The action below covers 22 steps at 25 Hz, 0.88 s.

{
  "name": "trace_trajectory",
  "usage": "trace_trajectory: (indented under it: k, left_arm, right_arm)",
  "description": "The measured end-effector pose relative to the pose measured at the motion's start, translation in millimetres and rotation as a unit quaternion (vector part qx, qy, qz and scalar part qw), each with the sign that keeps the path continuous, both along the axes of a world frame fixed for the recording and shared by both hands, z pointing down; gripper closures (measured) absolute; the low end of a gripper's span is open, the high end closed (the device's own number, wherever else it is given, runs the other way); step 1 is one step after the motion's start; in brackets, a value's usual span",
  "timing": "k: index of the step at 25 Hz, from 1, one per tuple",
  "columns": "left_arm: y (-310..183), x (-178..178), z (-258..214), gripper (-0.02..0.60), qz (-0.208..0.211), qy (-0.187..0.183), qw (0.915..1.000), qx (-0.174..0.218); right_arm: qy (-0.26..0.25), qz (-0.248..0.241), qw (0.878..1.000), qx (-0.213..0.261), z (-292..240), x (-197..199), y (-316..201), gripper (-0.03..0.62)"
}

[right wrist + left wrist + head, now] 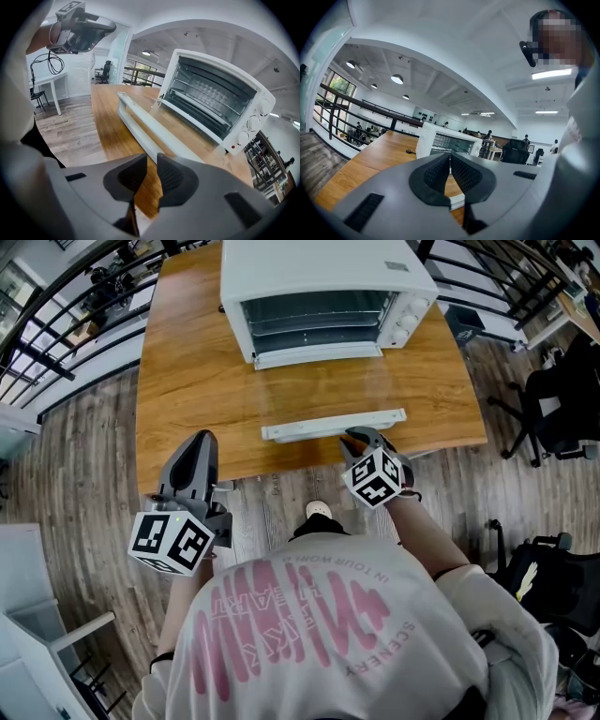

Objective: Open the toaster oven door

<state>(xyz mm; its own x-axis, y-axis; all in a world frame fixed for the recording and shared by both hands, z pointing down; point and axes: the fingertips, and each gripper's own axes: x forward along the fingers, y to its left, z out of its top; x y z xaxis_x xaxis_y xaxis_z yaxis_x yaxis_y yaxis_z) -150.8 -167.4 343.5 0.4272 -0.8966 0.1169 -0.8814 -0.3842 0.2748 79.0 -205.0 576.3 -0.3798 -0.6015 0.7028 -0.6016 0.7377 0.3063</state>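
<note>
The white toaster oven stands at the far side of the wooden table. Its glass door lies folded down flat, and the white handle bar points toward the table's near edge. My right gripper hovers just behind the right end of that bar. A narrow gap shows between its jaws, with nothing in it. In the right gripper view, the handle runs ahead of the right gripper, and the oven's racks are exposed. My left gripper is held at the table's near left edge, with its fingertips together.
Black office chairs stand on the floor to the right of the table. A dark railing runs past the far left. White furniture sits at the lower left. The person's torso fills the bottom of the head view.
</note>
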Motion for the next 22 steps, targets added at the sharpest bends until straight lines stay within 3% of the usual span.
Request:
trace_trajectory:
  k: [22]
  left_arm:
    - [-6.4,-2.5,3.9,0.557,0.001,0.004,1.0000,-0.001]
  right_arm:
    - [0.001,0.006,1.000,-0.017,7.5,-0.2,-1.0,0.545]
